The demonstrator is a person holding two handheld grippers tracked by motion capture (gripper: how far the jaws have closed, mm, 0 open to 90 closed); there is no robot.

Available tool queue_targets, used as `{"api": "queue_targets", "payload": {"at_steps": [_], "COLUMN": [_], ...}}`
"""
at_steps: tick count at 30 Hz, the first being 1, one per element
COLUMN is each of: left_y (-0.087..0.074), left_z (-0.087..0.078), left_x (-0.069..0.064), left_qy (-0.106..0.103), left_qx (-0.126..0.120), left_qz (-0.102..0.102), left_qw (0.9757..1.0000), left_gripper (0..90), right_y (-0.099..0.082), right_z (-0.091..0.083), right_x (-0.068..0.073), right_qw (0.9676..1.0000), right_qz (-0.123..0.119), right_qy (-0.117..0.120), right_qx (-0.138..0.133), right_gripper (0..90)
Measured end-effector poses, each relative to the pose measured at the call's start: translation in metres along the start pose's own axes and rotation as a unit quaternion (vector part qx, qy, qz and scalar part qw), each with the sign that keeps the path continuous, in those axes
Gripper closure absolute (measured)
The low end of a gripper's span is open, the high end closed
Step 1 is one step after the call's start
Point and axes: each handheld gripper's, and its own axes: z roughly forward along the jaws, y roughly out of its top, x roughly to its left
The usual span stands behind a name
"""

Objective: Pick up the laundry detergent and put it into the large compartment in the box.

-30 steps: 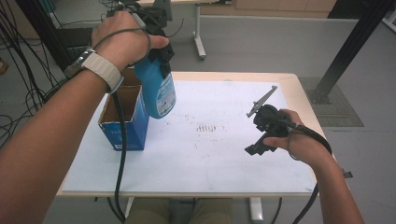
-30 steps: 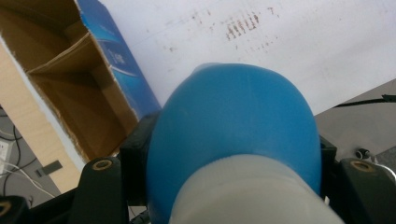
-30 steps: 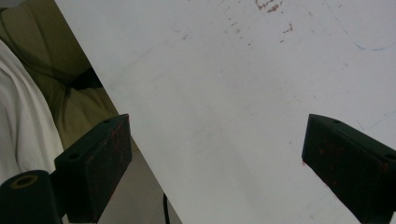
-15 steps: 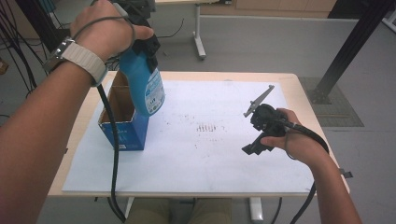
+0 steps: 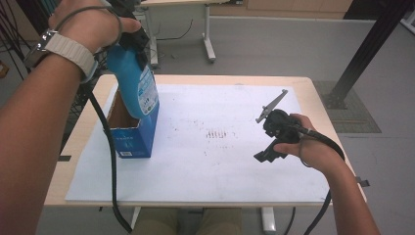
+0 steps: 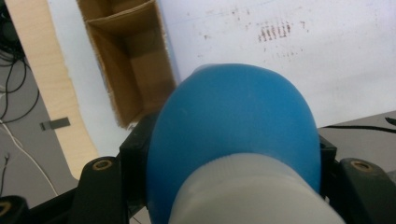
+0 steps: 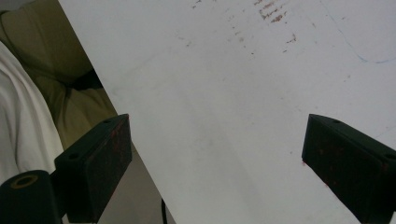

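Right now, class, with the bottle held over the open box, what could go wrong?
1. The left hand-held gripper grips the blue bottle near its top, so the rounded body could slip or swing.
2. The bottle hangs by the rim of the narrow cardboard box; lowering it could catch the edge and tip the box.

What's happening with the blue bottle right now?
Left gripper shut on blue bottle, held above open cardboard box. Right gripper open, empty. Nothing blocking.

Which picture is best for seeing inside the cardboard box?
The left gripper view: it looks straight down into the open box, showing brown walls and floor, partly hidden by the blue bottle. The high view shows the box from the side, with just a dark opening.
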Motion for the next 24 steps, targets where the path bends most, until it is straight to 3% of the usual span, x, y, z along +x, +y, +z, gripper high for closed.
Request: {"api": "queue_targets", "payload": {"at_steps": [4,10,16,24], "left_y": [-0.001,-0.005,-0.007,-0.008], "left_z": [-0.001,-0.004,-0.004,-0.004], "left_x": [0.004,0.015,0.018,0.025], "left_qy": [0.008,0.003,0.015,0.015], "left_qx": [0.001,-0.005,-0.009,-0.008], "left_qz": [-0.014,-0.030,-0.042,-0.058], "left_qw": [0.9999,0.9995,0.9990,0.9982], "left_gripper": [38.1,38.1,38.0,38.0], "right_y": [-0.001,-0.001,-0.001,-0.002], "right_z": [0.000,0.000,0.002,0.001], "right_x": [-0.001,-0.002,-0.004,-0.008], "right_qw": [1.0000,1.0000,1.0000,1.0000], "right_qz": [0.000,-0.002,-0.002,-0.003], "right_qy": [0.001,0.001,0.003,0.004], "right_qx": [-0.002,-0.001,-0.001,-0.002], "right_gripper": [8.5,8.5,8.5,8.5]}}
